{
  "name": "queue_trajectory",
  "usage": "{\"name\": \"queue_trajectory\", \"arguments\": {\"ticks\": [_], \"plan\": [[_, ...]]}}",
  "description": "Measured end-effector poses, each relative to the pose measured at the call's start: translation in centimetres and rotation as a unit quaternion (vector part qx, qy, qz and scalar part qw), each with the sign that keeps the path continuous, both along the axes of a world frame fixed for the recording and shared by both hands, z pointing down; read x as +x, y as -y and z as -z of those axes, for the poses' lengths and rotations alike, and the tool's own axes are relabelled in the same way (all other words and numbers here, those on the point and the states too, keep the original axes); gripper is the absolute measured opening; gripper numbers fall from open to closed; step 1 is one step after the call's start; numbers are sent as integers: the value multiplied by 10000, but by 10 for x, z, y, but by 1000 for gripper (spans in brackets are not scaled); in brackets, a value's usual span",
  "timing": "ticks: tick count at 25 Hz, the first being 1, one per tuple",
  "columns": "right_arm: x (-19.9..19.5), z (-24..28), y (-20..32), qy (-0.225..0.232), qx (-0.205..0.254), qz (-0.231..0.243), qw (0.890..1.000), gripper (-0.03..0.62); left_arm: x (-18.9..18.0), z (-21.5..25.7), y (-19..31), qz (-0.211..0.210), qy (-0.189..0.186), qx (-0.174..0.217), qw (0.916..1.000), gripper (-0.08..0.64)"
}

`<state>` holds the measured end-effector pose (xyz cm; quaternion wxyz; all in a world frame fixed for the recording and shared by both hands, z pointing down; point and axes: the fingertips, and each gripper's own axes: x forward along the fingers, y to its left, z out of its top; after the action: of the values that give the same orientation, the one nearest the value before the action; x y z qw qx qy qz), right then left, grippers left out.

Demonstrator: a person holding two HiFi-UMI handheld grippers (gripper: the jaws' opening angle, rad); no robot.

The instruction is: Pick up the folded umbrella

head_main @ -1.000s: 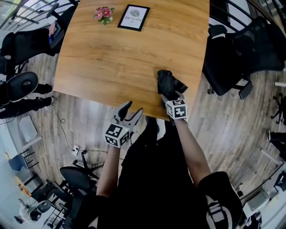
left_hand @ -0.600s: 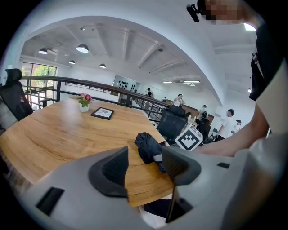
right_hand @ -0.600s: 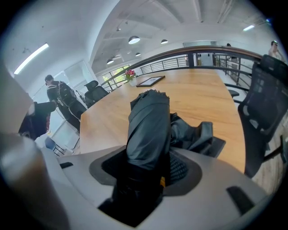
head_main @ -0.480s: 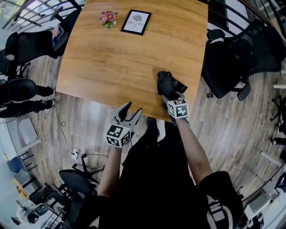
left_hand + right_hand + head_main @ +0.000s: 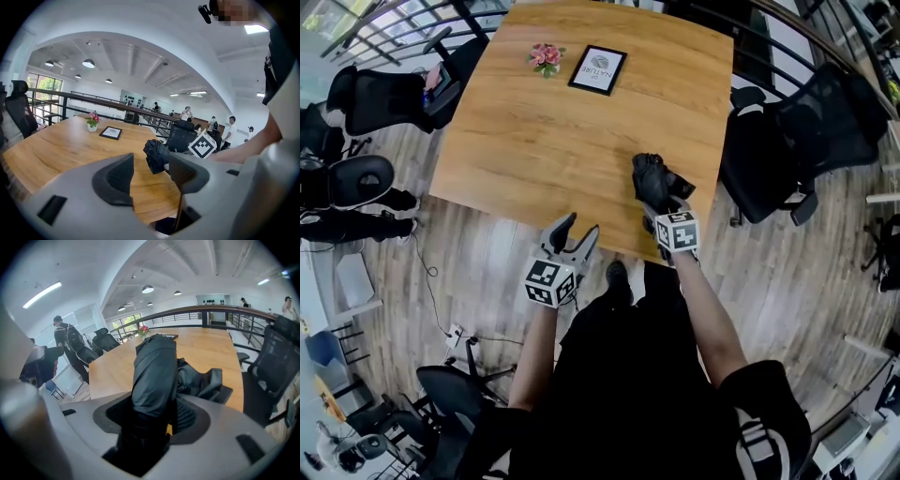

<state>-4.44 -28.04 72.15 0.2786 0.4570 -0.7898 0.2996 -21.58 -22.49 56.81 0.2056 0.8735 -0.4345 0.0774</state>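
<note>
Right gripper point(image 5: 149, 417) stays clamped on the folded umbrella point(image 5: 153, 373) and since a second ago has risen slightly, carrying it just off the table point(image 5: 534, 141) near edge, so pickup looks essentially done; left gripper point(image 5: 151, 172) hangs alongside, jaws apart, empty.

Folded umbrella point(image 5: 654, 180): black, faint sheen.
Table point(image 5: 534, 141): honey-brown, streaked wood grain.
Left gripper point(image 5: 579, 228), right gripper point(image 5: 660, 208): grey shells, black pads point(image 5: 119, 176); marker cubes point(image 5: 547, 281) white with black squares.
Flowers point(image 5: 547, 54): pink.
Framed card point(image 5: 599, 69): black border, white face.
Floor point(image 5: 478, 272): grey-brown planks.
Chairs point(image 5: 787, 131): black.
</note>
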Motion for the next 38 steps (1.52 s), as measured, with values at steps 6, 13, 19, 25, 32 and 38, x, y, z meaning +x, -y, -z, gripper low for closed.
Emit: {"name": "queue_trajectory", "arguments": {"ticks": [6,13,19,25,32,38], "plan": [[0,31,13,0,323,-71,9995,249,-9,21,1,-18,135,308,9994,249],[-7,77,20,163,802,-120,9966,249,-25,52,7,25,137,636,9979,249],[-4,114,15,268,1126,-168,9931,250,-44,76,16,187,171,918,9955,249],[3,150,13,459,1408,-220,9887,250,-56,92,19,307,192,1099,9933,249],[1,189,11,624,1771,-201,9820,250,-61,103,14,362,231,1224,9916,249],[-2,208,9,635,2016,-165,9773,250,-63,107,9,400,219,1253,9911,249]]}}
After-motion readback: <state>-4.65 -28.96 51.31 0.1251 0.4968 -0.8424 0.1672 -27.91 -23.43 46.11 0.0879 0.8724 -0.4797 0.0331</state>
